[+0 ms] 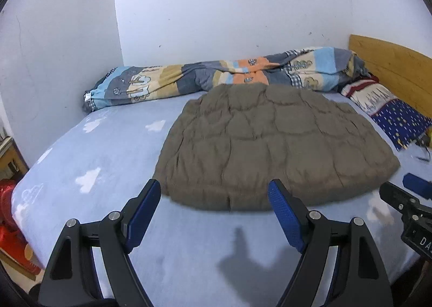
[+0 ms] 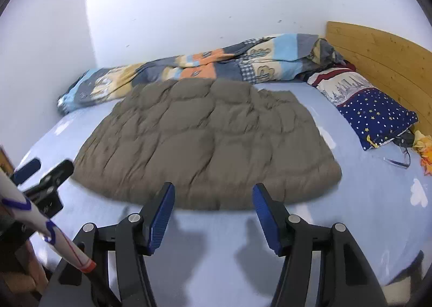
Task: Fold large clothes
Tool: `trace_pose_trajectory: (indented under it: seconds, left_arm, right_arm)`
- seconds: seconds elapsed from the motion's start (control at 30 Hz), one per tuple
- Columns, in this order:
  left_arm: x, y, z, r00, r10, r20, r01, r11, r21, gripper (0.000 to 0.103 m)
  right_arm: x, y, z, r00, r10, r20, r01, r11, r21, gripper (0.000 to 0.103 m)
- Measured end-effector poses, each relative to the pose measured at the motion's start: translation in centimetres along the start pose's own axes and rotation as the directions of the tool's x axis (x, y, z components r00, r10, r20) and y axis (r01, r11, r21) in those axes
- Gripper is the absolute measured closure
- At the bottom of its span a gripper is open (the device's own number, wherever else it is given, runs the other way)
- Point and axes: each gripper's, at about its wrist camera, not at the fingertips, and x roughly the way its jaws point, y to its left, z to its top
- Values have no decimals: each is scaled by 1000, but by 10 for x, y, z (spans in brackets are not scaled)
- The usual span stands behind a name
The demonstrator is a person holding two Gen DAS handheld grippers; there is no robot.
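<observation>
The brown quilted jacket point(image 1: 275, 144) lies spread flat in the middle of the bed point(image 1: 94, 161), its near hem just beyond both tongs and its far edge touching the rolled patchwork duvet point(image 1: 205, 74) by the wall. Your left tongs point(image 1: 214, 193) stand apart with nothing between them; your right tongs point(image 2: 213, 196) stand apart too, also empty, and neither touches the cloth. The padding is thick, puffy and stitched in pillowy squares, so a shallow pinch will likely catch only the top layer and let it slip. It may also spring back open after a fold. The light blue sheet looks soft and could bunch up with the hem. A starred pillow point(image 2: 375, 115) lies to the right, near the wooden headboard point(image 2: 378, 55).
</observation>
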Motion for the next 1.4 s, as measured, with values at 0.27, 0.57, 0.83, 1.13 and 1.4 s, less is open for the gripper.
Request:
trace_pose_trajectory:
  seconds: [0.27,0.57,0.83,1.13,1.4]
  left_arm:
    - [-49,2,-20,998,-61,-8,61,998,27,22]
    - [-53,2,-20,998,-56,-1,56,998,19,21]
    - [-53,2,-21,998,-61,-6,61,998,19,21]
    - [-53,3,-22,998,-65,-11,65,998,19,21]
    - [-50,3,-25,997,-68,-24,68,998,15,21]
  right_arm:
    - [-61,18,-18,998,54,30,-54,999,-2,22]
    - [-82,37,-20,996,55,66,-53,998,-41,21]
    - [-82,41,-23,997,57,46,-55,997,-52,21]
    - [-79,41,-24,998,61,31,-59,997,-58,21]
    - [-76,42,-27,998,61,18,-60,996,-63,20]
